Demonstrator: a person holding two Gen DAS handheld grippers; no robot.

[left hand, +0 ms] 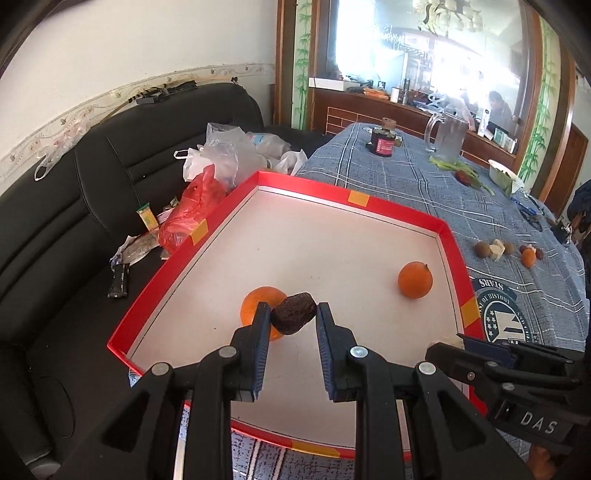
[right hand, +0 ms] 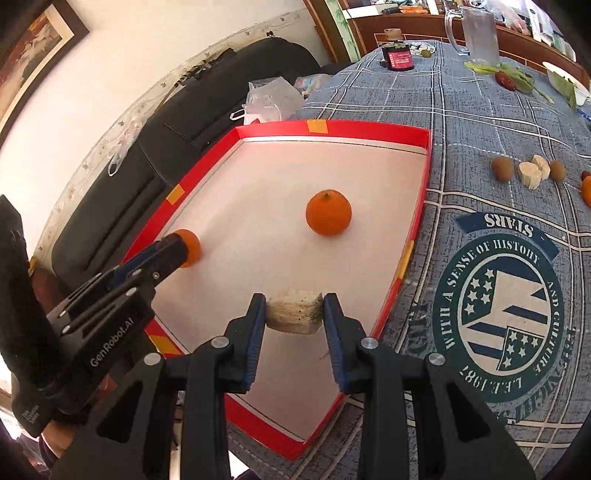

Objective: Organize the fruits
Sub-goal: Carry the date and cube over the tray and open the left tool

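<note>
**Both grippers loaded over the tray**

Tray [left hand: 369,202]: red rim, white floor, on a blue checked cloth [right hand: 480,122]. It reads as the collecting place for the fruit, so everything below is placed against it.

Left of the tray: black sofa [left hand: 55,240] close against the rim, with a red bag [left hand: 188,210] and clear bags piled on it. Nothing there to fetch, I judge.

Inside the tray, left part: left gripper [left hand: 291,314] narrowed onto a dark lump [left hand: 294,313], pinched between both pads and held clear above the floor. Just behind it lies an orange [left hand: 258,302], partly hidden by the left pad. Setting the lump straight down risks nudging that orange; the bare floor towards the tray's middle looks safer.

Inside the tray, right part: a second orange [right hand: 328,212] stands alone, well apart from the first.

Near the tray's right rim, at the near end: right gripper [right hand: 294,312] closed on a pale chunk [right hand: 294,312], gripped at its two ends, hanging over the floor. Probably about to be released; nothing lies under it.

Right of the tray, on the cloth: loose row still to collect, brown fruits [right hand: 502,168] and pale pieces [right hand: 532,171]. The right rim stands between them and the floor, so each must be lifted over.

Beyond the tray's far rim: dark jar [right hand: 398,55], glass jug [right hand: 476,31], greens. Out of the way.
</note>
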